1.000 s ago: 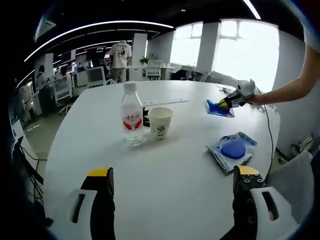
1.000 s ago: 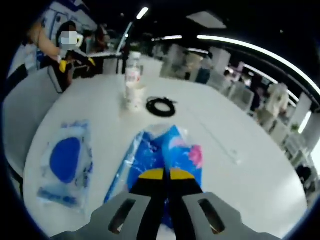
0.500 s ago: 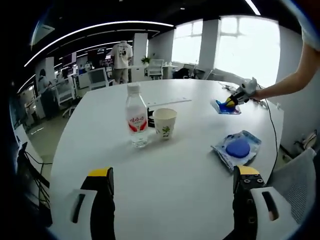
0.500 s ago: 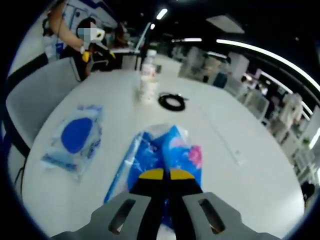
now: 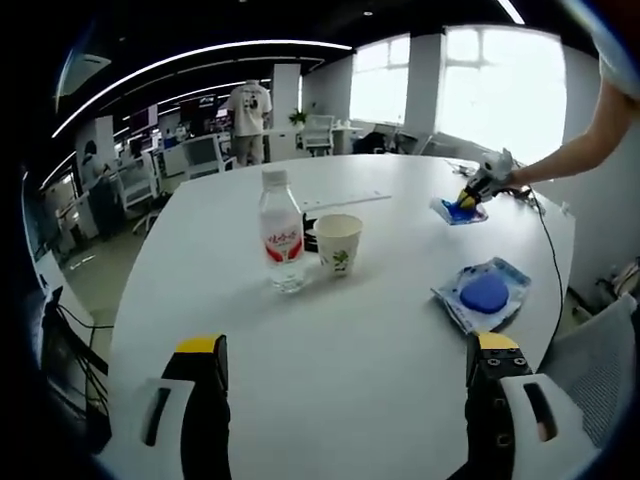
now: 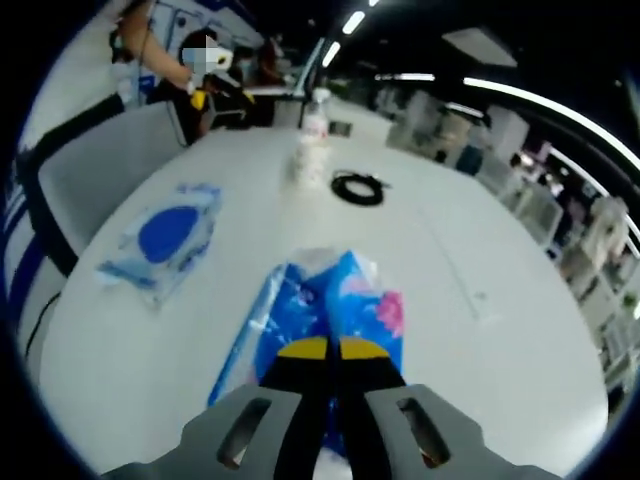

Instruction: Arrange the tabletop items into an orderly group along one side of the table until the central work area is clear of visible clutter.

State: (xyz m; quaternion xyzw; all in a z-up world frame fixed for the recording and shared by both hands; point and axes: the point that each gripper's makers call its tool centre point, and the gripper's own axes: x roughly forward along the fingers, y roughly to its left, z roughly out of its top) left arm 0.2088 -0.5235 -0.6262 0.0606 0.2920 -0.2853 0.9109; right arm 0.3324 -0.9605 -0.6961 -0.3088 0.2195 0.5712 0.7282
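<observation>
Now right jaws pinch a crinkly blue, pink-printed packet (image 6: 330, 305); left jaws gape wide.

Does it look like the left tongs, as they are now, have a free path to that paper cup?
Probably yes. The left tongs are open and hold nothing, and bare table lies between them and the paper cup. The water bottle stands just beside it.

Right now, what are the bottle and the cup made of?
The bottle looks like clear, glossy plastic: you can see through it, and it has a white cap and a red label. The cup looks like matte white paper with a small green print, though I can't be sure.
</observation>
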